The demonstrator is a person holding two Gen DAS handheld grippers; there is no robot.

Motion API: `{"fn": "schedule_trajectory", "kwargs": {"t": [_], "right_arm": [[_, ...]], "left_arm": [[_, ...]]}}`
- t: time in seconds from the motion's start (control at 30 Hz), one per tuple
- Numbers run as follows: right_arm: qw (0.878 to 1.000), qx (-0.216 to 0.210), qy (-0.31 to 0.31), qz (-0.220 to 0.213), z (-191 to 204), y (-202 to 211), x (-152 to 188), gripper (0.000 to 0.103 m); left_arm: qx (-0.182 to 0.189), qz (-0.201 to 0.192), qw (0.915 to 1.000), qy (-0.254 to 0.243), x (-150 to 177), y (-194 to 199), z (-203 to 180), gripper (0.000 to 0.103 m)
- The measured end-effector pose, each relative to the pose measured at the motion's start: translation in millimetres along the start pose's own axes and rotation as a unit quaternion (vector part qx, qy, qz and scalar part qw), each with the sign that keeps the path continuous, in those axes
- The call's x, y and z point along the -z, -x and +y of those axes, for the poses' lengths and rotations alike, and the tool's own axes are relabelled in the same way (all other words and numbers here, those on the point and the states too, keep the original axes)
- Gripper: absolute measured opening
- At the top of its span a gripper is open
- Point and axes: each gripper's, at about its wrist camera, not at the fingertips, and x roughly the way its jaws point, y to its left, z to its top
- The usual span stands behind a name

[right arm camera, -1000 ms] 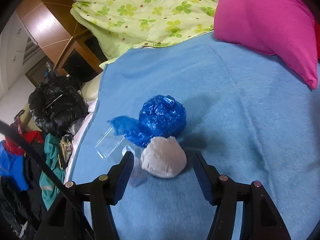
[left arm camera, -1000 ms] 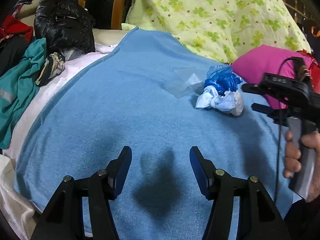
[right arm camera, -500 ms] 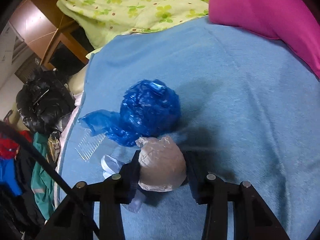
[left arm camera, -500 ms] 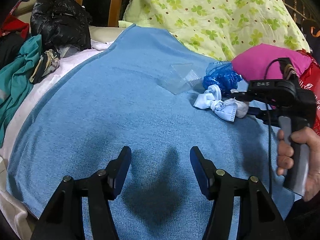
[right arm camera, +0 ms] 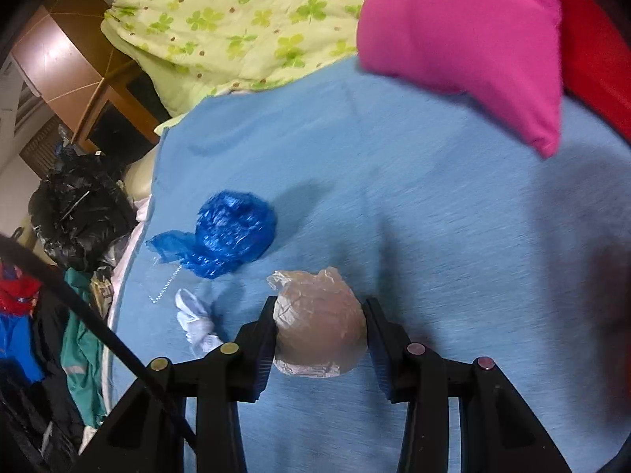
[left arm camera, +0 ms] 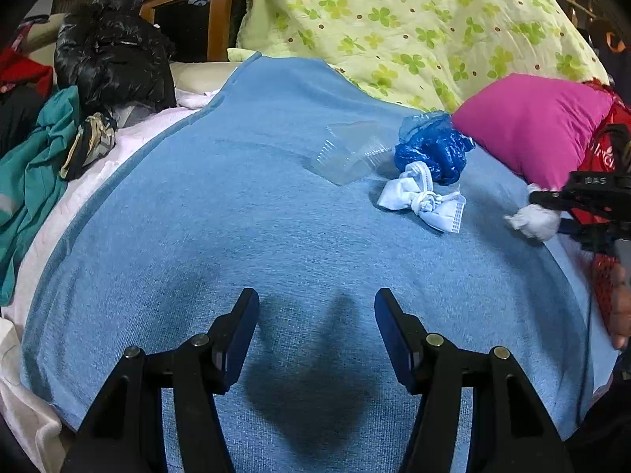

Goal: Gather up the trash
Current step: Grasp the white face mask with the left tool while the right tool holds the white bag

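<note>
Blue-blanketed bed (left arm camera: 244,213) bearing clear plastic container (left arm camera: 347,153), blue bag (left arm camera: 434,149), knotted white mask (left arm camera: 422,199), pink pillow (left arm camera: 532,130).

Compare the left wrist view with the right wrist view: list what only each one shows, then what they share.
Only the left wrist view: the open, empty left gripper, the clear plastic cup in full, and the hand holding the right gripper's handle.

Only the right wrist view: the right gripper from behind, its pads pressing both sides of the crumpled white paper ball.

Both: the blue towel bedspread, crumpled blue plastic bag, knotted white face mask, pink pillow, green clover-print quilt and black plastic bag.
</note>
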Motion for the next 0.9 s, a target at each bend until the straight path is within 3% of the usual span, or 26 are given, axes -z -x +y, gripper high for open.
{"fn": "schedule_trajectory", "kwargs": {"t": [0.23, 0.43, 0.6, 0.77, 0.9], "right_arm": [[1.0, 0.022, -0.021, -0.002, -42, 19, -5, 0.045], [0.998, 0.029, -0.047, 0.026, -73, 17, -4, 0.048], [0.998, 0.029, -0.041, 0.032, -75, 18, -5, 0.051], [0.998, 0.012, -0.043, 0.054, -75, 15, -4, 0.061], [0.997, 0.006, -0.041, 0.067, -73, 13, -2, 0.062]], "left_arm": [[0.013, 0.017, 0.9997, -0.009, -5, -3, -19, 0.062], [0.057, 0.022, 0.9978, 0.025, -46, -11, -50, 0.065], [0.069, 0.032, 0.9956, 0.055, -80, -31, -77, 0.07], [0.045, 0.08, 0.9914, 0.093, -89, -67, -90, 0.07], [0.027, 0.1, 0.9887, 0.109, -85, -83, -92, 0.069]]}}
